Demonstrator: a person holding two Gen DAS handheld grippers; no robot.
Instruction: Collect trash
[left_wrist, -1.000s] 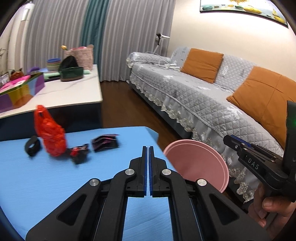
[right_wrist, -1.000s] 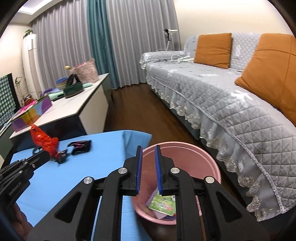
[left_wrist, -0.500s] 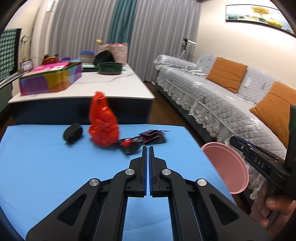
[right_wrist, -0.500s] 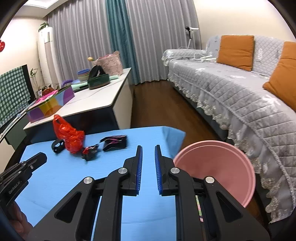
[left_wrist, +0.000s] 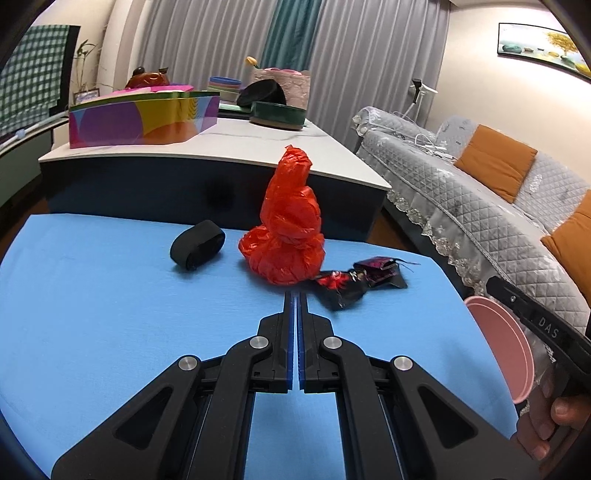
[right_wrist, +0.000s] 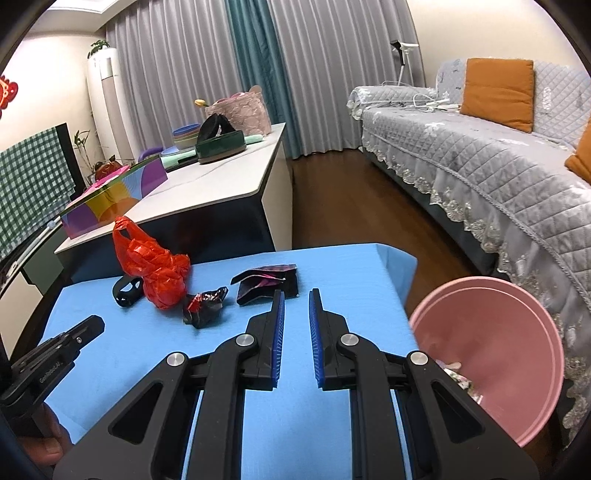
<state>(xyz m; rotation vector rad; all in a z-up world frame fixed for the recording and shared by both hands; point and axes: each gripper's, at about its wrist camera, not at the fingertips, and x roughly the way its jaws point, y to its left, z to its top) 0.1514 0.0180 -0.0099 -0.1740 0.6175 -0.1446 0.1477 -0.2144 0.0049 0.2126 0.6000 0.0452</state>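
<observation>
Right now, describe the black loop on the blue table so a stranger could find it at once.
Start at the blue table in front of the white counter. Near its far edge stands a crumpled red plastic bag; the black loop lies just left of it. Unlike the shiny dark wrappers right of the bag, it is a plain matte band curled into a ring.
</observation>
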